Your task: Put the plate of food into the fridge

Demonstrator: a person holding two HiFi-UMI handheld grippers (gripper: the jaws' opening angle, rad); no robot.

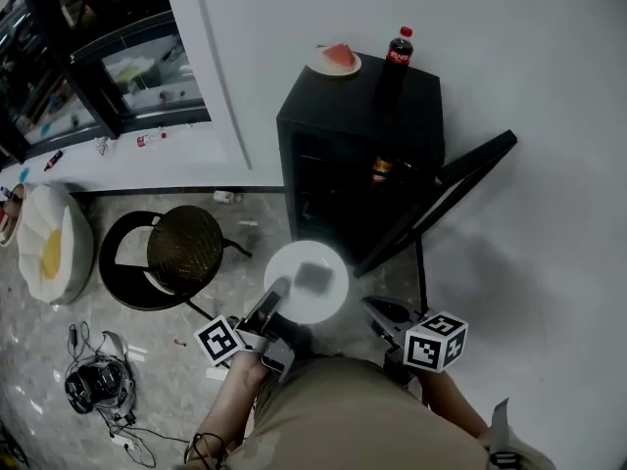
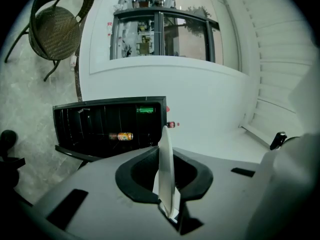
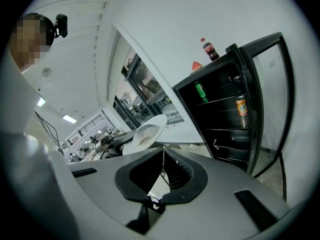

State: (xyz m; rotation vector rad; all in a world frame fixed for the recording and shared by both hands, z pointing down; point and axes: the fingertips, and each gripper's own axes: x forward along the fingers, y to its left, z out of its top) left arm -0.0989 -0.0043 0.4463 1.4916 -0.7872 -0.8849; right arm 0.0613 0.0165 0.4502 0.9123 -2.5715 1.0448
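White plate (image 1: 294, 264), something grey on it, can't tell what. It is held roughly level just in front of the open fridge (image 1: 362, 116), not yet inside. Left gripper (image 1: 277, 292) pinched narrow on its near rim. Right gripper (image 1: 380, 311) beside it, jaws together, empty. Door (image 1: 446, 189) swung wide. Carrying step, I'd judge. Next move: reach forward, slide the plate flat onto a free shelf, release.
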